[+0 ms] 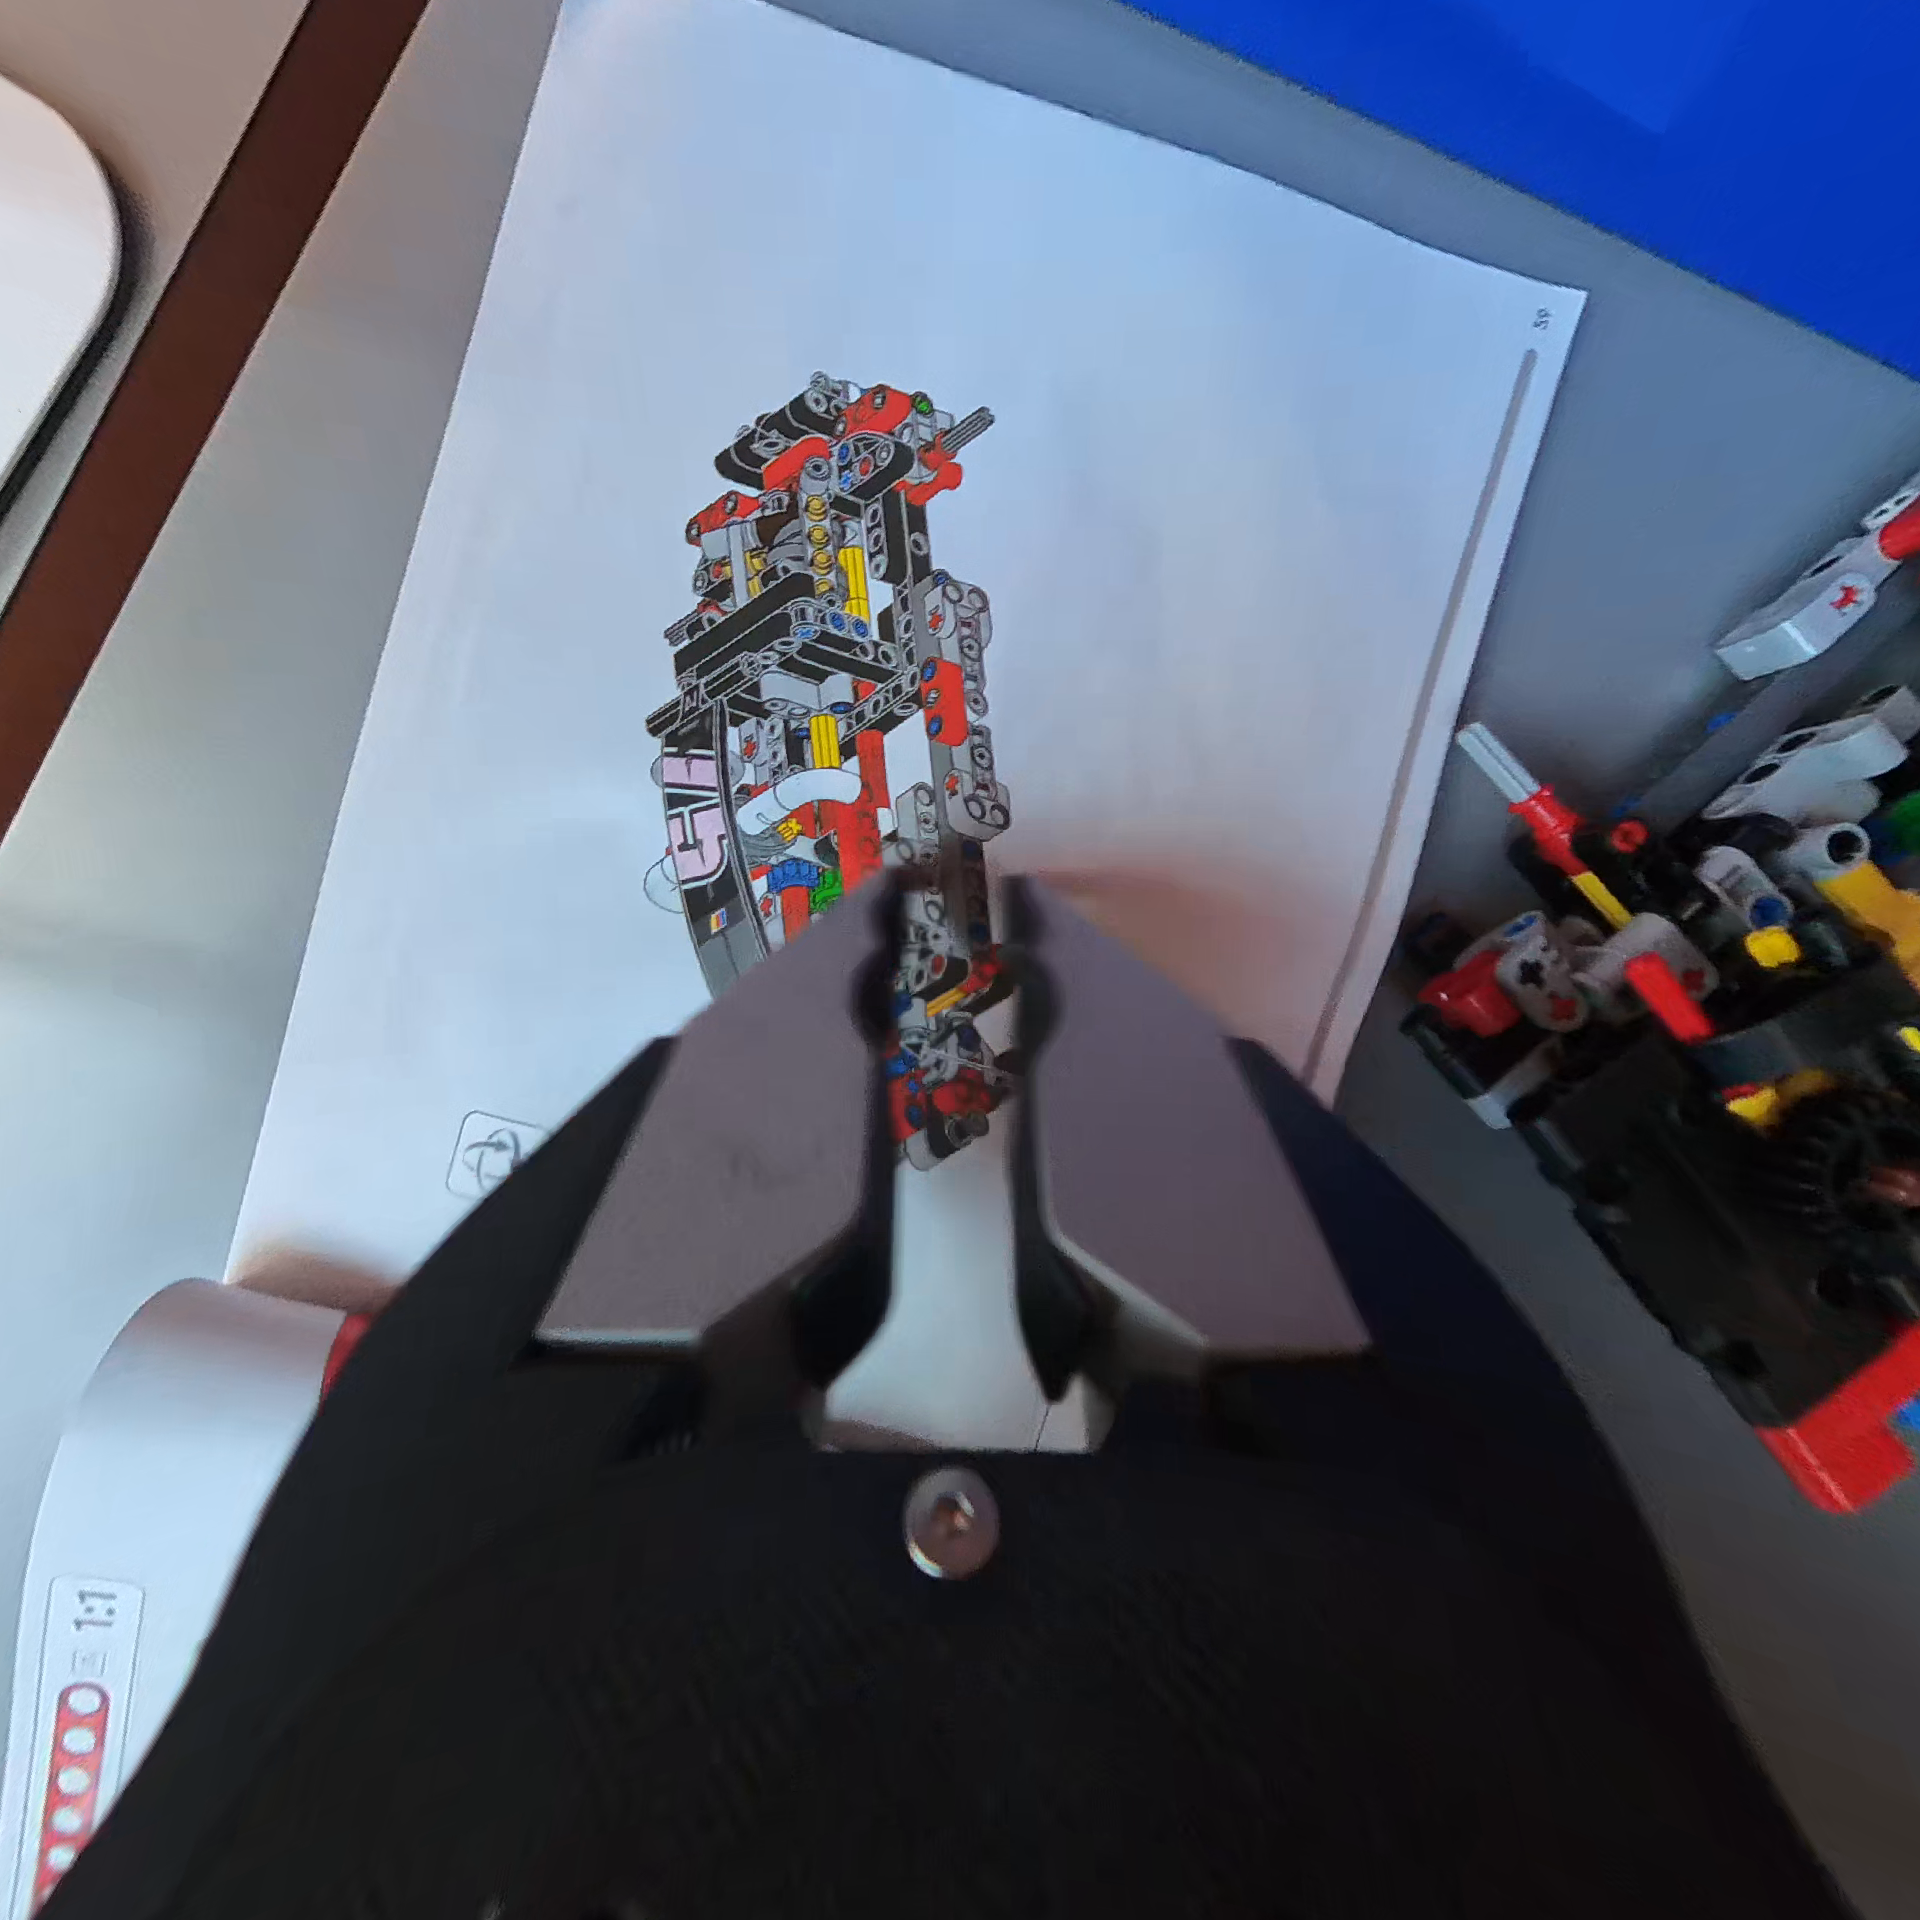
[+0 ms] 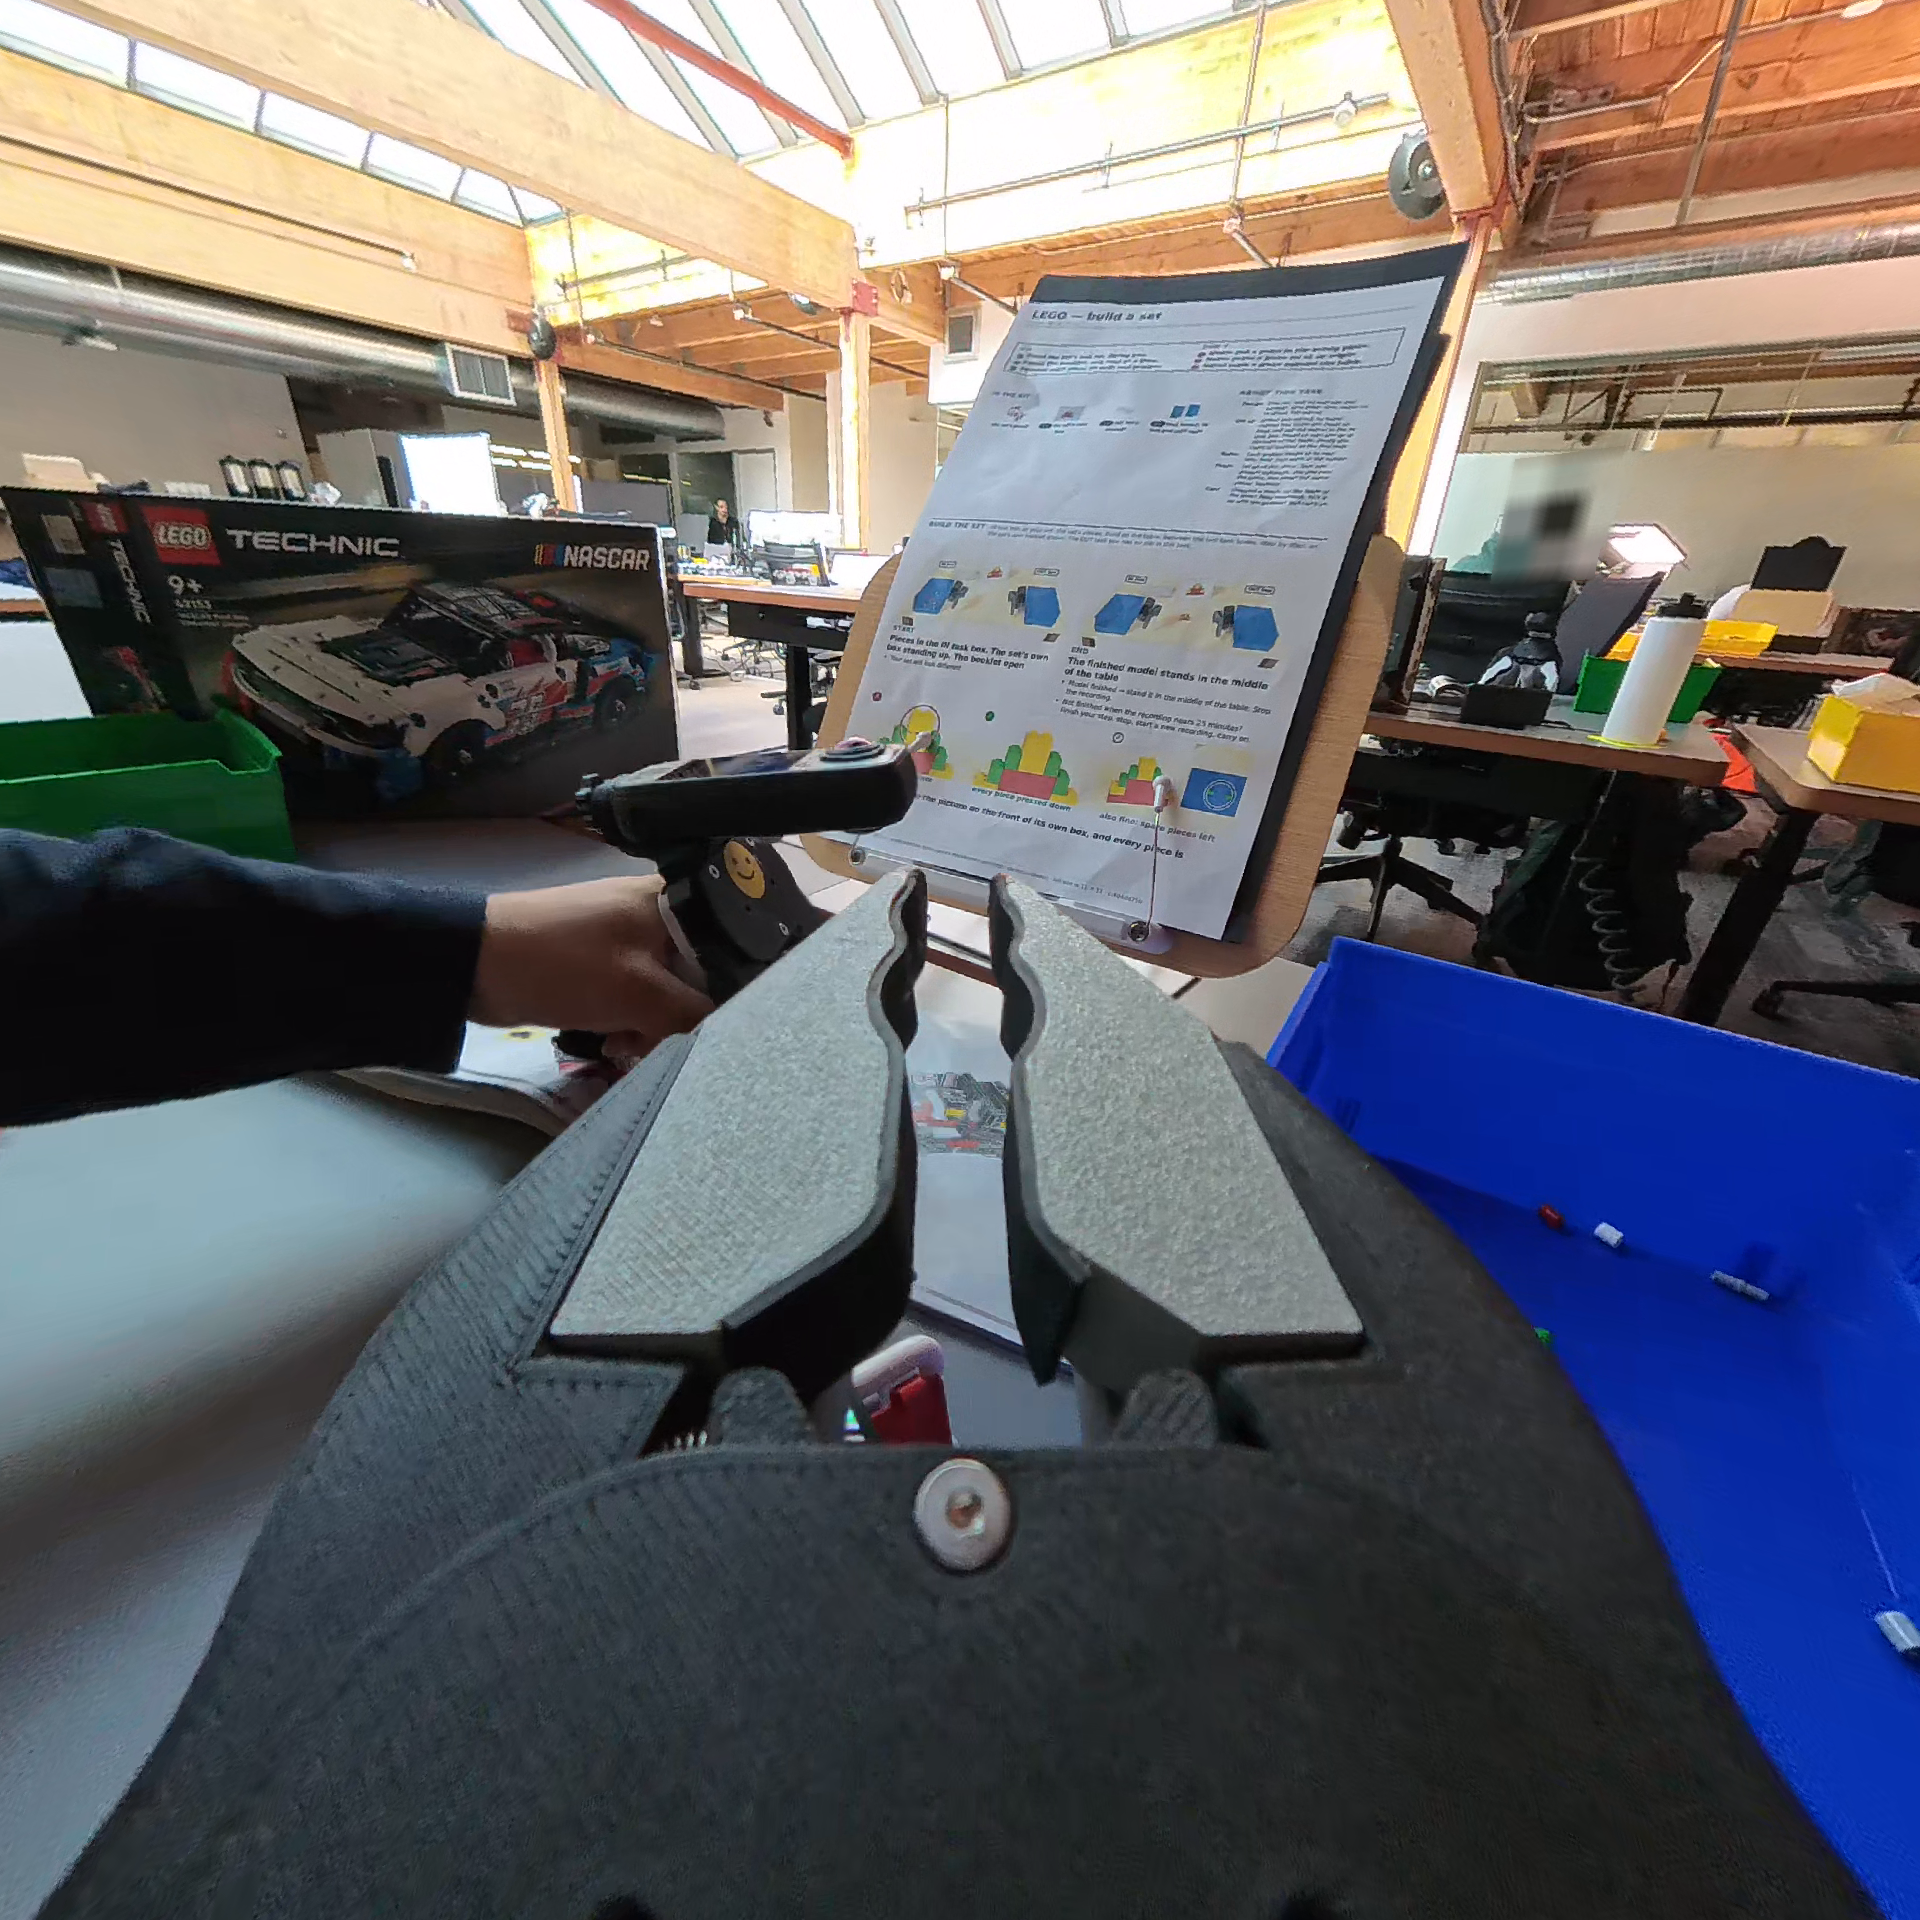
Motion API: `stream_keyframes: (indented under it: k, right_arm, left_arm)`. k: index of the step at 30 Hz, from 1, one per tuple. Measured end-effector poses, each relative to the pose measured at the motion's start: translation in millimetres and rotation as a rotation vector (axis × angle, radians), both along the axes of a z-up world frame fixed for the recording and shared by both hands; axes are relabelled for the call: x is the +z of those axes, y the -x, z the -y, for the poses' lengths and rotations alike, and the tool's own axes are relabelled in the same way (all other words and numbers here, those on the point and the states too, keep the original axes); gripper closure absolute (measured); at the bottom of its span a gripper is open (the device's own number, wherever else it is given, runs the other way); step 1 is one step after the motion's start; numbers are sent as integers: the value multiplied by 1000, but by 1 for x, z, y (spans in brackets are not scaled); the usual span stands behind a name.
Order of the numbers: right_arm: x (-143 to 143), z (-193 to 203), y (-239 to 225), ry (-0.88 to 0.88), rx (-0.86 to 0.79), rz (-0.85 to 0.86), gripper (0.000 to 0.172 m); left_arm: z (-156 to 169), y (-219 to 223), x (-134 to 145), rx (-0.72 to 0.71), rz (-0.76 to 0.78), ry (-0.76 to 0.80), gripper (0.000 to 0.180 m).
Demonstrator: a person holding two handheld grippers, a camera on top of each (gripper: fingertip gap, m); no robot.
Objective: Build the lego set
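My left gripper (image 1: 951, 894) points down at a big white paper page (image 1: 1143, 436) with a colourful drawing of a brick model (image 1: 831, 665) on it. Its two grey fingers (image 1: 769, 1122) stand a little way apart, with nothing between them, just above the page. The page lies on a grey table (image 1: 208, 727). To the right of the page, near its edge, sits a half-built toy model made of black, red, yellow and white plastic bricks (image 1: 1662, 997). In the right wrist view I see a hand in a dark blue sleeve (image 2: 582, 966) holding my left gripper's black handle (image 2: 748, 800), with a green plastic bin (image 2: 145, 769) and a toy car box (image 2: 395, 644) behind it. My right gripper (image 2: 956, 894) is up in the air above the table, and its grey fingers (image 2: 790, 1143) also stand a little apart with nothing in them. Behind the tips, a printed sheet (image 2: 1164, 582) leans on a wooden stand (image 2: 1340, 727). To the right is a big blue plastic bin (image 2: 1662, 1195) with a few small loose pieces (image 2: 1610, 1236) inside.
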State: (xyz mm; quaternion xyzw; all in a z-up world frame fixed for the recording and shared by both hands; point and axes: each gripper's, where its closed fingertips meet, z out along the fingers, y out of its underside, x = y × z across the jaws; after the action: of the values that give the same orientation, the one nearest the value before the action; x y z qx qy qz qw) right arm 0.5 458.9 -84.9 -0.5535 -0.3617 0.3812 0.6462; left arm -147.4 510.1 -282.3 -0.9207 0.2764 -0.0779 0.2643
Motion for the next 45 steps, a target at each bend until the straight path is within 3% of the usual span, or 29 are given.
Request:
stream_keyframes:
  k: [1, 4, 7, 9, 10, 11, 12, 14, 17, 21, 23, 25, 31, 37, 43, 44, 45]
  right_arm:
    - [0, 0, 0, 7, 5, -7, 163]
    - [2, -1, -3, 20, 12, -24, 164]
    - [1, -3, -4, 36, 17, -31, 164]
    - [2, -3, -5, 39, 21, -37, 165]
    - [2, -3, -5, 41, 22, -38, 165]
    - [2, -2, -5, 42, 25, -38, 165]
    - [2, -2, -4, 44, 29, -38, 166]
    - [1, -1, -3, 44, 36, -37, 166]
    - [-1, -1, -2, 44, 37, -27, 167]
    - [1, -1, -3, 41, 41, -36, 169]
    - [2, 0, -4, 44, 46, -42, 169]
    - [1, 0, -3, 55, 53, -42, 169]
    - [-5, 0, 2, 70, 71, -28, 169]
    - [-5, -3, -1, 84, 70, -41, 170]
    - [-5, -3, 0, 103, 87, -46, 168]
    - [-5, -2, 1, 105, 94, -44, 168]
    - [-5, -1, 2, 104, 98, -42, 168]
  left_arm:
    - [0, 1, -1, 12, -6, -7, 180]
    - [-2, 1, 0, 3, -36, -52, 180]
    - [1, 2, 2, 35, -48, 17, 180]
    - [-4, -5, 16, 18, -7, -3, 180]
    - [-6, -9, 25, -1, 10, -15, 176]
    - [-12, -10, 32, 16, 9, -27, 142]
    - [-15, -12, 36, 23, 13, -14, 120]
    - [-16, -18, 31, -1, 11, 46, 109]
    - [-15, -6, 0, -21, -130, 135, 105]
    - [-20, -10, -1, -30, -40, 64, 135]
    - [-18, -11, -1, -46, -13, 4, 165]
    - [-19, -11, -1, -45, 6, -52, 180]
    - [-17, -11, -1, -35, 12, -19, 180]
    - [-8, 15, 6, -41, -121, 11, 180]
    - [16, 19, 45, -34, 86, 58, 180]
    - [25, 15, 47, -51, 119, 91, 169]
    - [30, 15, 45, -47, 116, 106, 116]
